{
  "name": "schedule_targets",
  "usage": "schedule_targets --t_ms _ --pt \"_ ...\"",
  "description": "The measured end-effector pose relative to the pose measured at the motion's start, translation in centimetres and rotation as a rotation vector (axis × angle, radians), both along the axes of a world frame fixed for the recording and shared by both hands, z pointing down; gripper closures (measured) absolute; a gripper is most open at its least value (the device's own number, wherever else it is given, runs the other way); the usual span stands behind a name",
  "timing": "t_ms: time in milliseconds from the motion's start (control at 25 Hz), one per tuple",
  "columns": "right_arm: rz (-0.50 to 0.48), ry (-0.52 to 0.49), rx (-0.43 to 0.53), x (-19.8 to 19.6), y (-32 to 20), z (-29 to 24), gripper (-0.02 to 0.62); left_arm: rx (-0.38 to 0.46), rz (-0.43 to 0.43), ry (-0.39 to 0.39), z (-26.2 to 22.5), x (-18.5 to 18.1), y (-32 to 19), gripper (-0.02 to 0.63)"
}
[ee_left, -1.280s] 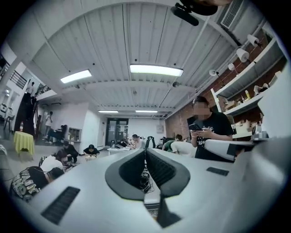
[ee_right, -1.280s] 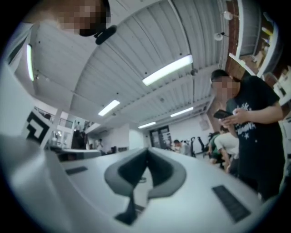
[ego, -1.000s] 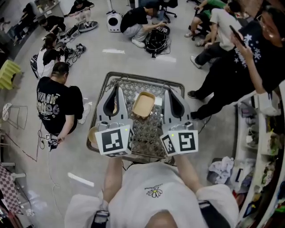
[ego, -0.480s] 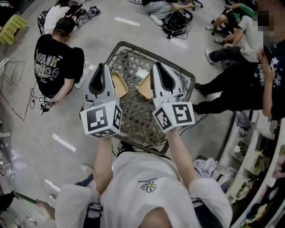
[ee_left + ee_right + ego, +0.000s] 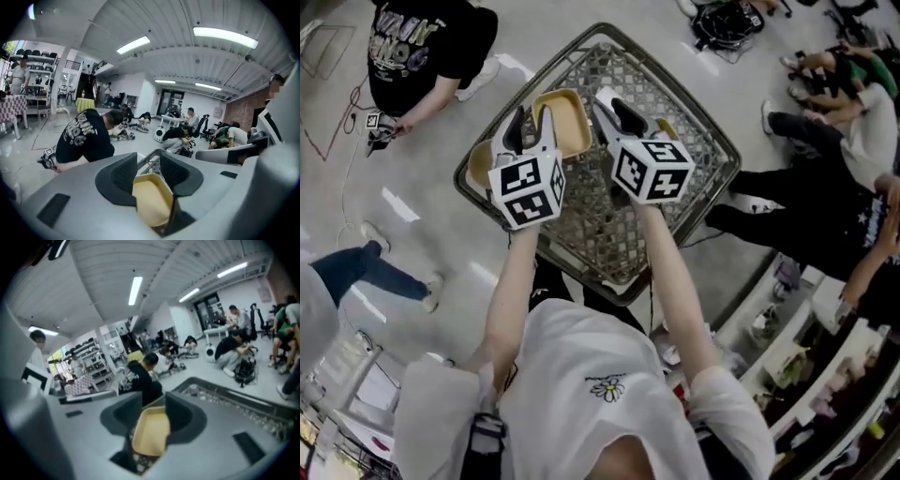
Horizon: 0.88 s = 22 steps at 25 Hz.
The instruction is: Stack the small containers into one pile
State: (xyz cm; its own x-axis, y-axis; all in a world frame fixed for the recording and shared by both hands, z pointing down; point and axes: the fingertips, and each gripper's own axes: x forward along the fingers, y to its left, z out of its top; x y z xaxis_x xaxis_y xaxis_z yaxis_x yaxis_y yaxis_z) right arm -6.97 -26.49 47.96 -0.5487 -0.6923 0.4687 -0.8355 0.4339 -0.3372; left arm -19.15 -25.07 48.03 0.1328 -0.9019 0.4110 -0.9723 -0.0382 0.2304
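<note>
Head view, wire basket (image 5: 694, 197): stands on a grey floor, with a person's two bare arms stretched over it from the near side.
Head view, tan container (image 5: 564, 120): lies open side up inside the wire basket, toward its far left side.
Head view, second container (image 5: 479, 165): sits at the wire basket's left rim.
Head view, left claw (image 5: 530, 127): spread over the wire basket, at the tan container's left edge.
Head view, right claw (image 5: 617, 111): spread over the wire basket, just right of the tan container.
Left gripper view, left claw (image 5: 148, 158): its jaws have just been opening and stand apart. The tan container (image 5: 152, 202) shows in the gap, with no pad pressing on it.
Right gripper view, right claw (image 5: 153, 397): its jaws have just been opening and stand wide. The tan container (image 5: 151, 432) shows in the gap on the wire basket's mesh, unpinched.
Background: a person in a black shirt (image 5: 422, 42) crouches beyond the wire basket's left corner.
</note>
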Motion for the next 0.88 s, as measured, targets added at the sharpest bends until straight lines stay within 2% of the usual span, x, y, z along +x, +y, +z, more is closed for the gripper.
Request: schedule_targets --t_ms 80,240,440,680,880 --pt "-0.017 0.023 -0.107 -0.7 0.2 4.0 0.437 -0.081 -0.014 0.010 3.7 -0.2 0.4 0.443" --pt "-0.009 0.087 -0.240 -0.9 0.7 10.0 0.437 -0.222 -0.036 0.041 9.8 -0.4 1.0 0.445" --pt "0.032 0.087 -0.354 -1.1 0.5 13.5 0.439 -0.364 -0.075 0.196 14.1 -0.2 1.9 0.446" --pt "0.052 0.116 -0.453 -0.3 0.8 15.9 0.439 -0.448 -0.075 0.223 16.9 0.9 2.9 0.446" --pt "0.043 0.119 -0.483 -0.7 1.3 16.4 0.439 -0.480 -0.082 0.218 18.1 0.9 3.3 0.466"
